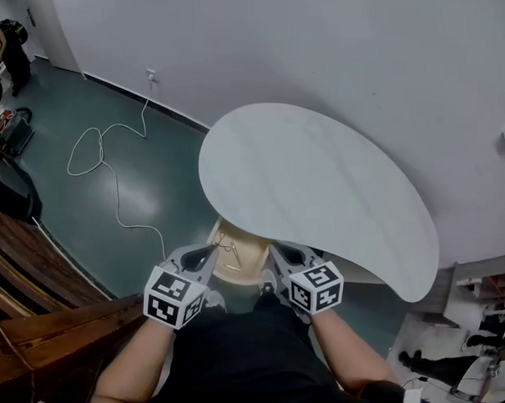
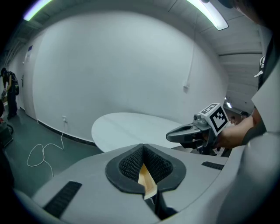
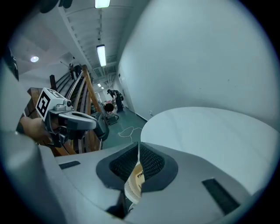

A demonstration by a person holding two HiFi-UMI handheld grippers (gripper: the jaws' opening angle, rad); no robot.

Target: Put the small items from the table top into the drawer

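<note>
Table top: seen bare in every view; no small items left on it.
Drawer: pulled out under the near edge, betw. the two grippers; items judged to be inside.
Left gripper: jaws pressed together, nothing gripped; tan drawer seen thru the gap.
Right gripper: jaws closed tip to tip; pale printed thing seen below them, prob. lying in the drawer.
Step judged: drawer to be pushed shut. Front should be met squarely and evenly w/ both grippers, so it isn't skewed.
</note>
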